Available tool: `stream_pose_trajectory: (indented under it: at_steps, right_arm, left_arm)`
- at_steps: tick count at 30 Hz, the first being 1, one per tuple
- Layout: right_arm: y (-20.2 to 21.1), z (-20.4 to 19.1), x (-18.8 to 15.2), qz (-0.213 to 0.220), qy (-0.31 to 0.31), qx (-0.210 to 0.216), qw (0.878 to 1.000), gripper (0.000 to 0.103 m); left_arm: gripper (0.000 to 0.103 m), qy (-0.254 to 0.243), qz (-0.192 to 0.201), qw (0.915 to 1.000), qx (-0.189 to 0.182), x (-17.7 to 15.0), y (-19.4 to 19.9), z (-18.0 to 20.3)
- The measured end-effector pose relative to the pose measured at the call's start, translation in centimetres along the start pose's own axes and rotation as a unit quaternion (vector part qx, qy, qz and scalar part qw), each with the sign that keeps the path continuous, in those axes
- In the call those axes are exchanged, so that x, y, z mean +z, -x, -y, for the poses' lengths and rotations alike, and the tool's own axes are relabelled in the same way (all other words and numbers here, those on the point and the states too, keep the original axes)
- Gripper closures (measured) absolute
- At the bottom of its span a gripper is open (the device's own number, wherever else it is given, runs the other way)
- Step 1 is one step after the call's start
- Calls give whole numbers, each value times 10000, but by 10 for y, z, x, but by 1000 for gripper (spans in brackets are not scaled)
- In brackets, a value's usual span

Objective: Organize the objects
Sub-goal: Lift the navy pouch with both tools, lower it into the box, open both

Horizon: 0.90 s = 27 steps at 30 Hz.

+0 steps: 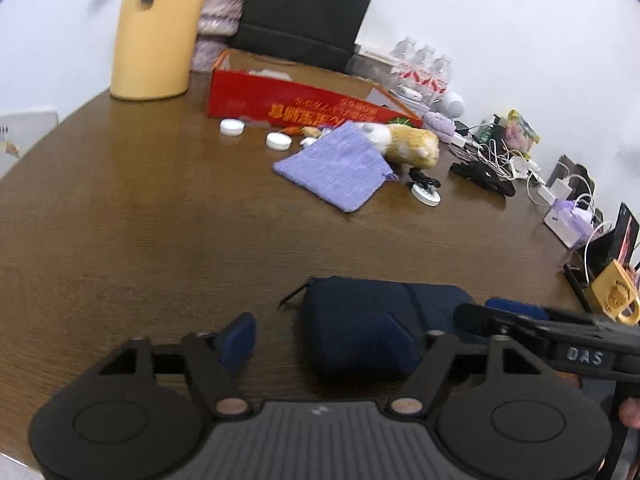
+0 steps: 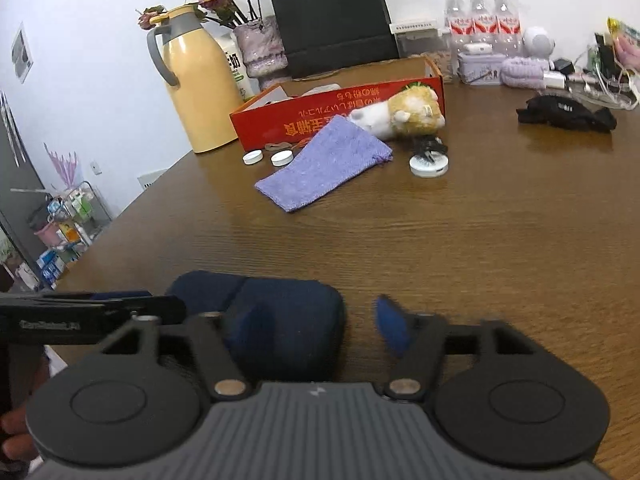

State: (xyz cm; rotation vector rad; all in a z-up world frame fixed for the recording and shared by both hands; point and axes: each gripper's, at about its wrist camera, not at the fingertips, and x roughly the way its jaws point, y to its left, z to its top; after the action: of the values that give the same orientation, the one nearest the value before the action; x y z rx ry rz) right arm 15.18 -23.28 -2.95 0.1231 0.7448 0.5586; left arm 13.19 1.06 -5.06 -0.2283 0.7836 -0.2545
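Navy pouch (image 1: 360, 320) lying flat on the wooden counter (image 1: 140, 208), sitting between both grippers, left gripper (image 1: 320, 340) and right gripper (image 2: 320, 328) spreading jaws wide, gripping nothing. Farther back, crowding the way: lilac cloth bag (image 2: 324, 164), plush hamster (image 2: 404, 114), red carton (image 1: 296, 100), yellow jug (image 2: 196, 80), two white caps (image 1: 256, 134).

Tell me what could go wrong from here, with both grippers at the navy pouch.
1. Both grippers, left and right, are open around the navy pouch, close together; closing could make their fingers collide.
2. The soft pouch may bunch or slip out of either grip.
3. A forward sweep could hit the purple cloth and the white caps beside the red box.
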Motion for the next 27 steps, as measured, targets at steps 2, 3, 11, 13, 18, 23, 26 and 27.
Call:
stream_pose_trajectory:
  at_steps: [2, 3, 11, 13, 18, 23, 26, 27]
  right_arm:
    - [-2, 4, -3, -66, -197, 121, 9997, 38]
    - [-3, 6, -5, -74, -318, 203, 9993, 49]
    - [-12, 16, 14, 134, -608, 199, 9979, 77]
    - [-10, 14, 40, 433, -365, 62, 9984, 77]
    - [-28, 26, 153, 1322, 258, -376, 9902, 77]
    - [-97, 57, 274, 1204, 591, -1020, 9857, 77]
    - [-155, 80, 316, 579, 574, -1171, 9898, 77]
    - [-174, 86, 324, 402, 562, -1226, 9900, 77]
  left_arm:
    - [38, -110, -44, 9999, -43, 1, -1, 2]
    - [56, -138, -56, 9997, -198, 2, -2, 2]
    - [71, -286, 101, 9994, -185, 40, -15, 18]
    - [71, -457, 321, 9980, -298, 71, -22, 24]
    - [71, -679, 799, 9920, -701, 194, -76, 36]
    - [72, -342, 78, 9945, -983, 300, -185, 28]
    - [72, -279, -355, 9955, -828, 326, -243, 21]
    - [72, -393, -512, 9953, -718, 332, -262, 21]
